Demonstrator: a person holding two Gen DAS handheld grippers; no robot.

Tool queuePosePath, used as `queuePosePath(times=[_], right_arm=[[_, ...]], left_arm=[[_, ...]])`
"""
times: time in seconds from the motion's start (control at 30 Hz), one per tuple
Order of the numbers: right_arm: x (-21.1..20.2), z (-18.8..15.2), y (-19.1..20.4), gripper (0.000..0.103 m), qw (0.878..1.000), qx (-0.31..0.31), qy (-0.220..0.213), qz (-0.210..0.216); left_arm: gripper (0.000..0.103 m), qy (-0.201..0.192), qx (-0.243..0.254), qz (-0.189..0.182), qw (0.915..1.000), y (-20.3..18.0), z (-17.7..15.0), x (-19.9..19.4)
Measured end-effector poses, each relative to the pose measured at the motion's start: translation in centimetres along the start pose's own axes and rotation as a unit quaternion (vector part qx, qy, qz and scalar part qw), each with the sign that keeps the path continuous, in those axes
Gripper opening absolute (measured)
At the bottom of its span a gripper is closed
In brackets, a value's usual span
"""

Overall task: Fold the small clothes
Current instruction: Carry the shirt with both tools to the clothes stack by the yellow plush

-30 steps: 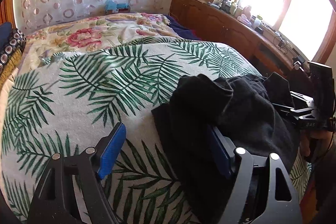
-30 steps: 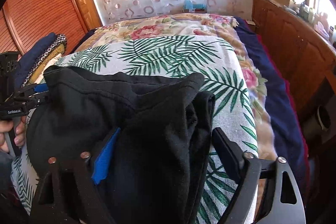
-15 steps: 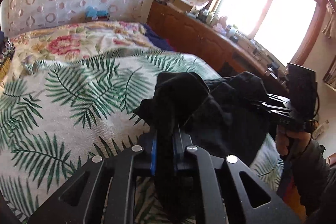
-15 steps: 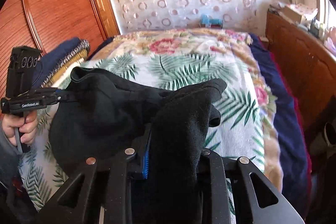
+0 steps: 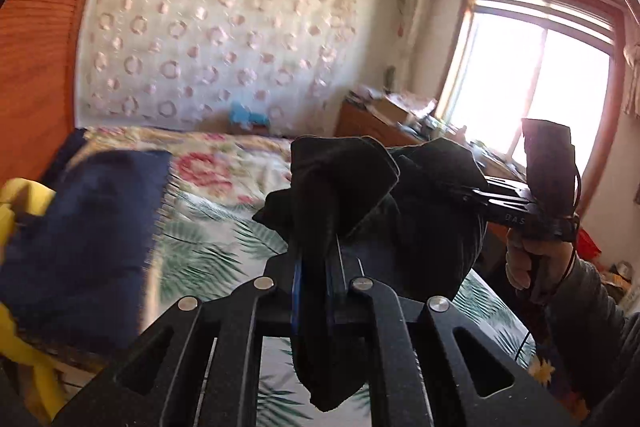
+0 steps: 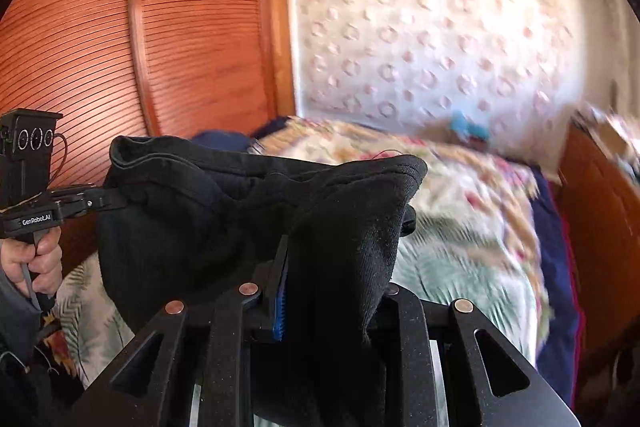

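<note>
Both tools are clamped onto the same black garment (image 5: 424, 211) and hold it up off the bed (image 5: 224, 187). From the left wrist view, the left tool (image 5: 316, 263) has its blue pads (image 5: 297, 283) pressed together on a bunched fold of the dark cloth, a tail of which hangs down between the black fingers. Its jaws have just been closing, and the cloth is caught between them. Across the garment, the right tool (image 5: 460, 193) bites the far edge, gripped by the person's right hand (image 5: 528, 259) below a grey sleeve (image 5: 588, 311).

From the right wrist view, the right tool (image 6: 320, 279) pinches a thick bundle of the black fabric; one blue pad (image 6: 280, 311) shows at the left of the bundle, the other is hidden behind cloth. These jaws too have just been closing onto the cloth. The left tool (image 6: 116, 197) grips the garment's opposite corner, held by the left hand (image 6: 34, 261). The garment sags in a loose hammock between the two grips, above the palm-leaf bedspread (image 6: 460, 267).

A dark blue folded cloth (image 5: 84, 235) lies at the bed's left side, with something yellow (image 5: 24, 203) beside it. Behind stand a louvred wooden wardrobe (image 6: 140, 39), a ring-patterned curtain (image 5: 216, 43) and a bright window (image 5: 532, 83).
</note>
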State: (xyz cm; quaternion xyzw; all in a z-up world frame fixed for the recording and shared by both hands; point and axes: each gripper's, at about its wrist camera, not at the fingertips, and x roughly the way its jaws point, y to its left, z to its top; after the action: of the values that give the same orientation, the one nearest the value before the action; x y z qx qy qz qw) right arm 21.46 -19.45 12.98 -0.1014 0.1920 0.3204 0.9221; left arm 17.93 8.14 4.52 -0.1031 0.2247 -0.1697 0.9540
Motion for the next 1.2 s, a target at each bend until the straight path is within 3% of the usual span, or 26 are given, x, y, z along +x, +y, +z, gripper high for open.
queuePosePath(times=[0.27, 0.43, 0.57, 0.77, 0.87, 0.93, 1.0, 1.03, 1.13, 1.2], right_arm=[[8.6, 11.2, 7.5, 0.024, 0.991, -0.123, -0.015, 0.05], [16.8, 16.3, 11.7, 0.024, 0.977, -0.199, 0.001, 0.07], [23.1, 19.4, 15.2, 0.023, 0.964, -0.253, 0.011, 0.078], [31.6, 20.9, 17.2, 0.026, 0.963, -0.241, 0.039, 0.113], [33.3, 20.6, 15.5, 0.034, 0.972, -0.199, 0.048, 0.117], [33.2, 20.2, 14.5, 0.047, 0.98, -0.169, 0.038, 0.102], [32.4, 20.4, 13.6, 0.067, 0.984, -0.148, 0.02, 0.093], [31.9, 20.5, 13.4, 0.068, 0.985, -0.145, 0.01, 0.092], [29.8, 20.6, 12.6, 0.068, 0.985, -0.14, -0.01, 0.102], [29.2, 20.2, 12.4, 0.068, 0.984, -0.134, -0.008, 0.118]], left_arm=[[0.009, -0.06, -0.054, 0.105, 0.9912, 8.3, 0.8, -3.5], [0.008, -0.045, -0.086, 0.155, 0.9831, 12.2, -1.0, -2.8], [0.008, -0.042, -0.118, 0.173, 0.977, 14.8, -2.6, -3.4], [0.008, -0.001, -0.128, 0.195, 0.9725, 17.2, -4.4, -2.9], [0.011, 0.007, -0.127, 0.199, 0.9718, 17.4, -4.6, -2.8], [0.018, 0.001, -0.12, 0.202, 0.9719, 17.1, -4.5, -3.2], [0.034, -0.015, -0.11, 0.214, 0.9705, 16.4, -4.3, -4.1], [0.047, -0.03, -0.103, 0.227, 0.968, 16.0, -4.1, -4.7], [0.065, -0.042, -0.085, 0.267, 0.9591, 16.4, -3.6, -5.0], [0.068, -0.028, -0.088, 0.282, 0.9549, 17.4, -3.8, -4.4]])
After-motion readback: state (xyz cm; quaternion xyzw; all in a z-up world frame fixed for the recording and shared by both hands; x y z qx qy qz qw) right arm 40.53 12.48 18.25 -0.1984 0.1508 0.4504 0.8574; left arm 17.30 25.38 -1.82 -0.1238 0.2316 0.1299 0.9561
